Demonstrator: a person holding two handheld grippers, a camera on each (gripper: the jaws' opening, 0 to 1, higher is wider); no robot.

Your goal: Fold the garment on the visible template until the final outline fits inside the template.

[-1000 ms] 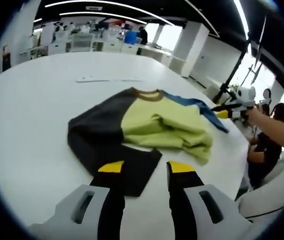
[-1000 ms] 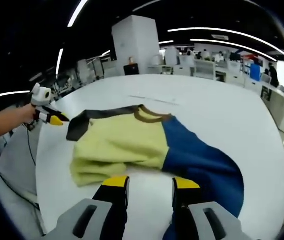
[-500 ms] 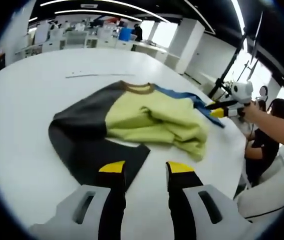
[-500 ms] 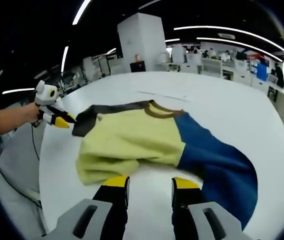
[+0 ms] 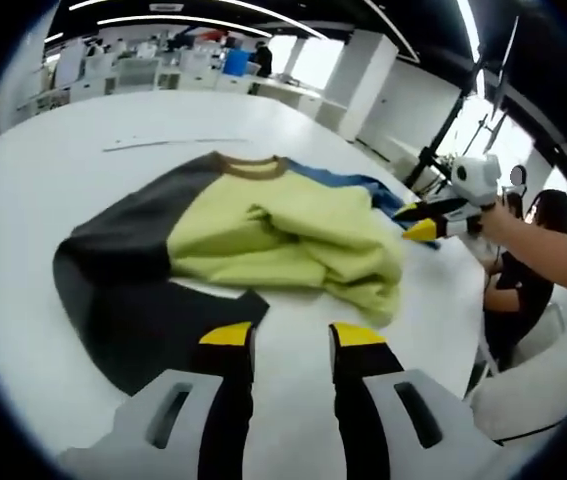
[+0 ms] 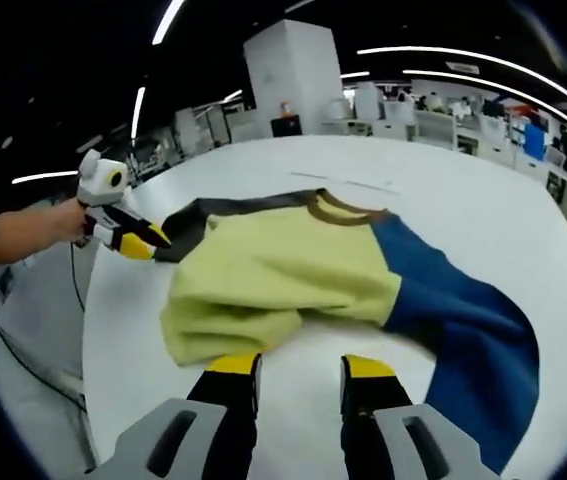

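A sweatshirt (image 5: pixel 273 235) lies crumpled on the white table (image 5: pixel 43 170), its yellow-green middle bunched, a dark side (image 5: pixel 123 290) near me and a blue sleeve (image 5: pixel 363 185) on the far side. My left gripper (image 5: pixel 291 340) stands open just short of the dark hem. The right gripper (image 5: pixel 415 222) comes in from the right, jaws apart at the blue sleeve's end. In the right gripper view the sweatshirt (image 6: pixel 273 275) shows its blue side (image 6: pixel 463 320) at the right, with my right gripper (image 6: pixel 300 368) open before the yellow fold. The left gripper (image 6: pixel 148 243) touches the dark sleeve's tip.
A thin line mark (image 5: pixel 163 143) runs on the table beyond the brown collar (image 5: pixel 248 165). A forearm (image 5: pixel 553 255) holds the right gripper, and a seated person (image 5: pixel 538 290) is past the table's right edge. Office desks stand far behind.
Both cameras have moved closer to the sweatshirt. Each gripper, seen from the other view, has come nearer to its sleeve end. The sweatshirt's folds look the same.
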